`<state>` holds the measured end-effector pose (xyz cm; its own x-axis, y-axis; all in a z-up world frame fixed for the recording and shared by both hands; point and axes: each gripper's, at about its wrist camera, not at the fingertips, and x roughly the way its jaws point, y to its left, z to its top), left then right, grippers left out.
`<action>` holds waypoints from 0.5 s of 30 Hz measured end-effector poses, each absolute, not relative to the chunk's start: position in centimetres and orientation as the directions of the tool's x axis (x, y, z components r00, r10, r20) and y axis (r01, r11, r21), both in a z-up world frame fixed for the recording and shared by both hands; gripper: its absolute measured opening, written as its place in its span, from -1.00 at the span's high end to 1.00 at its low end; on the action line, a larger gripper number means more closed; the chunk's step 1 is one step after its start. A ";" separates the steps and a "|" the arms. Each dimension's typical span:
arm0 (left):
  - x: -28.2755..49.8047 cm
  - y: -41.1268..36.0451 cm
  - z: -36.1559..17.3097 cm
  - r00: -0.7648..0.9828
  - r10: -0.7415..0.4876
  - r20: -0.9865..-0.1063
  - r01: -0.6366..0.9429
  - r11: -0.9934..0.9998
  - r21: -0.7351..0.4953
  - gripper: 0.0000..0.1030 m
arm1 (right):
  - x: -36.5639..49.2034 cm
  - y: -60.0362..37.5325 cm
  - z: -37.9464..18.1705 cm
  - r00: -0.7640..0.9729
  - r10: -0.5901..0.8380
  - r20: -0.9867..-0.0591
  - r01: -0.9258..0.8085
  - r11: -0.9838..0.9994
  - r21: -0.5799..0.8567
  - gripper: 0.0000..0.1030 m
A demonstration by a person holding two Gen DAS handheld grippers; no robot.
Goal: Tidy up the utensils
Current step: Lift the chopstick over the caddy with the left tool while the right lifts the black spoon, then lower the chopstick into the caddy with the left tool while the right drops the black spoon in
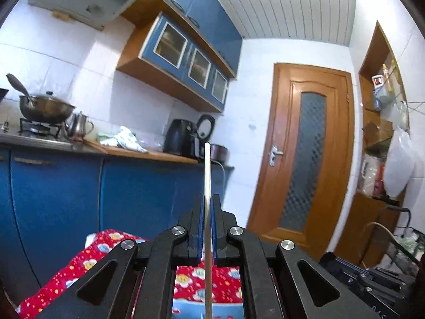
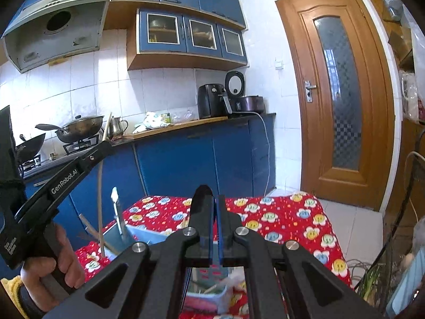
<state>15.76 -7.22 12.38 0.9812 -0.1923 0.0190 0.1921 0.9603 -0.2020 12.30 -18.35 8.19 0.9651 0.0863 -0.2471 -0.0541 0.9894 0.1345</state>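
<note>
My left gripper (image 1: 208, 198) is shut on a long pale chopstick (image 1: 207, 170) that stands upright between its blue pads. The right wrist view shows that left gripper (image 2: 105, 143) in a person's hand at the left, with the chopstick (image 2: 99, 199) reaching down beside a blue utensil container (image 2: 143, 235). A metal utensil (image 2: 117, 210) and other sticks stand in the container. My right gripper (image 2: 213, 194) is shut above the red flowered tablecloth (image 2: 287, 220), and I see nothing between its pads.
A small plastic box (image 2: 212, 295) lies under the right gripper. Behind the table runs a blue counter (image 2: 186, 159) with a wok (image 2: 79, 130), kettle and air fryer (image 2: 212, 101). A wooden door (image 2: 340, 93) is at the right, by cluttered shelves.
</note>
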 end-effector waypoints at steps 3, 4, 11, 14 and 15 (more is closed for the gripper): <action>16.1 -7.4 11.9 0.986 -0.159 0.046 0.164 0.967 -0.194 0.91 | 13.2 -18.4 7.8 0.969 0.075 -0.236 -0.047 0.991 0.126 0.94; 16.2 -7.4 11.7 0.988 -0.148 0.054 0.156 0.969 -0.194 0.91 | 13.6 -18.4 7.6 0.970 0.072 -0.232 -0.044 0.991 0.124 0.94; 16.9 -7.6 10.1 0.992 -0.114 0.043 0.121 0.975 -0.187 0.91 | 15.1 -18.3 6.1 0.973 0.073 -0.221 -0.053 0.994 0.098 0.94; 17.1 -7.6 9.5 0.993 -0.113 0.018 0.115 0.977 -0.179 0.91 | 15.2 -18.0 5.6 0.971 0.081 -0.225 -0.066 0.995 0.072 0.94; 17.2 -7.5 9.4 0.993 -0.114 0.008 0.113 0.977 -0.182 0.91 | 15.2 -17.9 5.5 0.969 0.088 -0.231 -0.074 0.995 0.069 0.94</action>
